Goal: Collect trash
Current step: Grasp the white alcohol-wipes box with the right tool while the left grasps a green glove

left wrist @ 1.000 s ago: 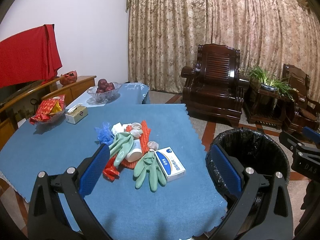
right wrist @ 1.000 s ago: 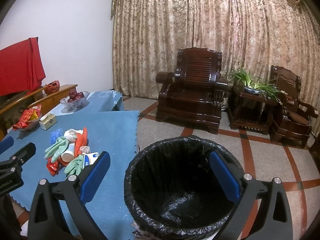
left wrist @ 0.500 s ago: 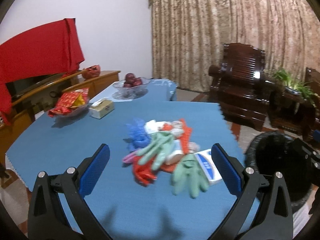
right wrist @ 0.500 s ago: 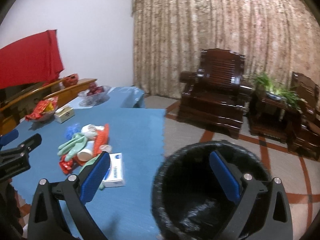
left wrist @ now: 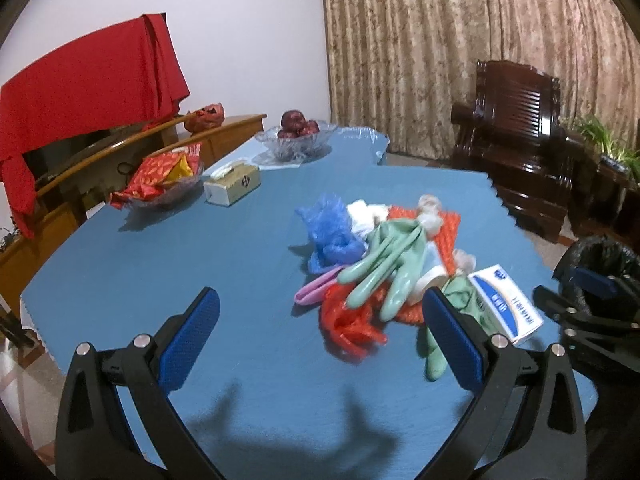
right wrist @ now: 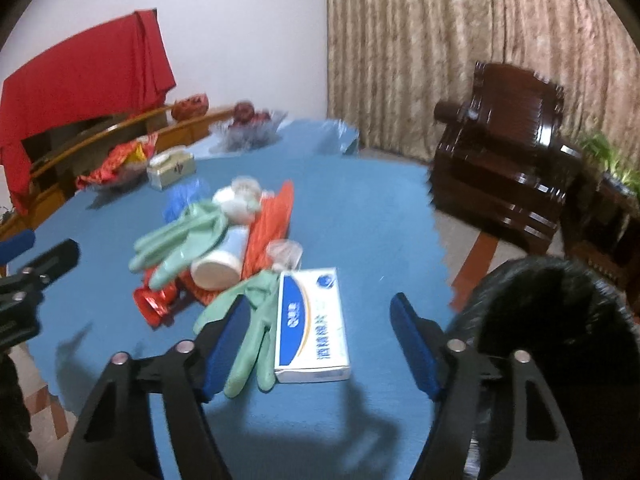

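A pile of trash lies on the blue table [left wrist: 200,248]: a blue plastic bag [left wrist: 330,232], green rubber gloves [left wrist: 384,268], a red wrapper [left wrist: 348,320], an orange net [left wrist: 450,232], a white cup [right wrist: 218,268] and a white-and-blue box [right wrist: 312,320]. My left gripper [left wrist: 318,300] hovers open just short of the pile, nothing in it. My right gripper [right wrist: 320,308] hangs over the box and one glove [right wrist: 256,320]. Its jaws are closing with the box showing between them, and the pads do not touch it. The bin with a black bag [right wrist: 560,320] stands at the table's right edge.
At the table's far side stand a glass bowl of red fruit [left wrist: 296,136], a dish of snack packets [left wrist: 164,176] and a tissue box [left wrist: 232,184]. A sideboard draped in red cloth [left wrist: 88,88] lines the left wall. Dark wooden armchairs [left wrist: 516,128] and curtains stand beyond.
Both grippers swung left from the bin toward the trash pile and came lower and closer. The right gripper's jaws have narrowed; the left's stay wide.
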Tool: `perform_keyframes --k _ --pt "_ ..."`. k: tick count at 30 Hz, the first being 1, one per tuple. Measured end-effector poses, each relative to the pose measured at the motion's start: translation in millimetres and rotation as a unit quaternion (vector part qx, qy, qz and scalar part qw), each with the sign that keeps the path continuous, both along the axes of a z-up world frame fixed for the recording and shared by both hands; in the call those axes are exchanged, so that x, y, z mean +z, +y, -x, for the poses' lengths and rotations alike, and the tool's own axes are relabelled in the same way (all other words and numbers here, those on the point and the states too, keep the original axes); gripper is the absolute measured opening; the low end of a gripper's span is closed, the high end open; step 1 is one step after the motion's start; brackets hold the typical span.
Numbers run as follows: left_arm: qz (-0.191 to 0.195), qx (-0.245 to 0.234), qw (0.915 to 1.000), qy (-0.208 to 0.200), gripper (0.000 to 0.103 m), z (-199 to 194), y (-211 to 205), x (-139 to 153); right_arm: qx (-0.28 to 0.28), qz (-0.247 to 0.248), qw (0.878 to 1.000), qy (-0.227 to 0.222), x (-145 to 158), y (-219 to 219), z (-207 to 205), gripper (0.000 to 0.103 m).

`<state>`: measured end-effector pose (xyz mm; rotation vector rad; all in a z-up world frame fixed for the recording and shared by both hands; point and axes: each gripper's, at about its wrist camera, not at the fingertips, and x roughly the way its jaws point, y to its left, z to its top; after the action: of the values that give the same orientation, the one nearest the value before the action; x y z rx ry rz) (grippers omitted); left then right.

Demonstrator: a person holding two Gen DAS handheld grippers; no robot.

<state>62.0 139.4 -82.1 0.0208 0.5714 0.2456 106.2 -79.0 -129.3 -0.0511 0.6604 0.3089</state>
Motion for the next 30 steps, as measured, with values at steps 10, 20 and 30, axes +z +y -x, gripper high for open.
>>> perform_keyframes --k 10,20,30 --pt "0.021 -0.002 0.999 0.04 0.098 -21.6 6.7 -32.7 -0.002 0.026 0.999 0.039 -36.8 9.7 -27.1 0.066" --pt "0.026 -0.015 0.9983 0.051 0.098 -29.6 -0.3 -42.2 0.013 0.024 0.997 0.069 -51.1 15.0 -42.8 0.055" --pt "0.029 -0.038 0.9984 0.031 0.094 -51.8 -14.7 -29.0 0.004 0.015 0.999 0.041 -26.4 5.5 -50.6 0.054"
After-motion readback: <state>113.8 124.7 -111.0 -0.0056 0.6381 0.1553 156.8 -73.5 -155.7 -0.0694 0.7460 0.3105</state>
